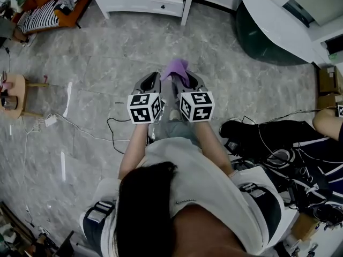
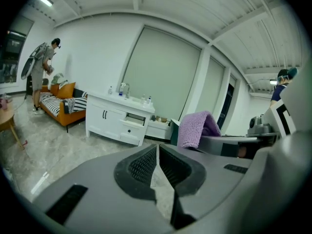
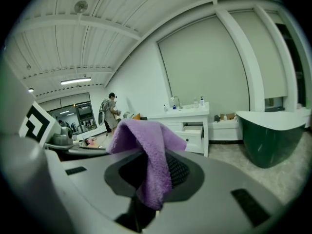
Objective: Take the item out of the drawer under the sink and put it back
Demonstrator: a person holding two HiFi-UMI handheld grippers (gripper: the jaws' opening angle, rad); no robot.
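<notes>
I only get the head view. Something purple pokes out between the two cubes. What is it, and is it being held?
Observer: It's a purple cloth. The right gripper view shows the right gripper pinching it in its jaws, with a flap draped over the front.
Operator: Is the other one holding something too?
Observer: No. The left gripper view shows the left gripper with its jaws together and nothing between them.
Operator: Is anybody standing by the stripy sofa?
Observer: Yes. In the left gripper view a person stands at the end of the orange sofa, outside your picture.
</notes>
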